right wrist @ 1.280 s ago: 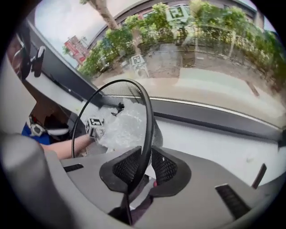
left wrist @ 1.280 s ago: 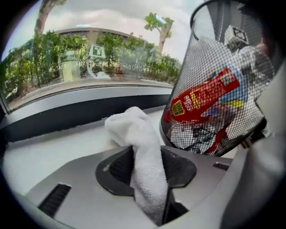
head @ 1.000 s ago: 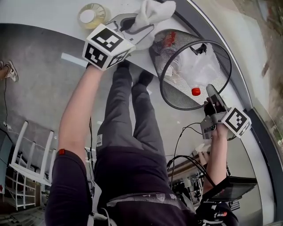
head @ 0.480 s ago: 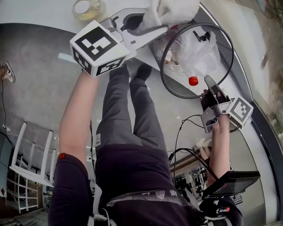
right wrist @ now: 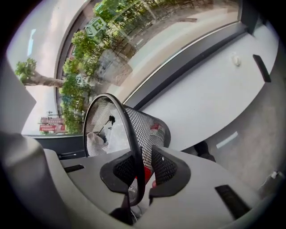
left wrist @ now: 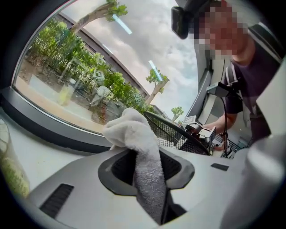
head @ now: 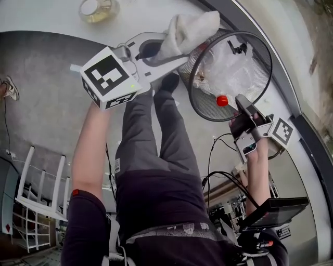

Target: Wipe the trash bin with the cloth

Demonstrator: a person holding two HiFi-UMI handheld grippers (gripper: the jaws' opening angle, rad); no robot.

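**Gripper status: cloth and bin both clamped, wipe contact not confirmed**

1. Left gripper (left wrist: 145, 166): the jaws are closed on the white terry cloth (left wrist: 133, 136). One end is pinched between them. The rest stands up past the jaws as a loose bunch.
2. Right gripper (right wrist: 140, 172): the jaws are closed across the rim of the black mesh trash bin (right wrist: 142, 123), with one jaw inside the mesh and one outside.
3. Bin position: in the head view the trash bin (head: 263, 85) is tipped so its mouth faces the camera, at the edge of the white worktop (head: 47, 18). Whether its base rests on the worktop cannot be determined.
4. Bin contents: crumpled clear plastic (head: 229, 62) and a red cap (head: 222, 100) are inside. A jar (head: 96, 9) stands well apart on the worktop.

**Task progress**
- Preparation looks complete, since the cloth is in one gripper and the bin is steadied by the other.
- The cloth (head: 190, 28) sits at the far-left part of the rim. No view confirms whether it touches the rim.
- No wiped area is distinguishable on the mesh, so the wiping is judged to be all or nearly all outstanding.

**Arm pose**
- Left arm: extended forward and nearly straight, with the left gripper (head: 156, 52) angled right toward the bin.
- Right arm: bent and held lower at the person's right side. The right gripper (head: 240, 110) points up into the near rim.
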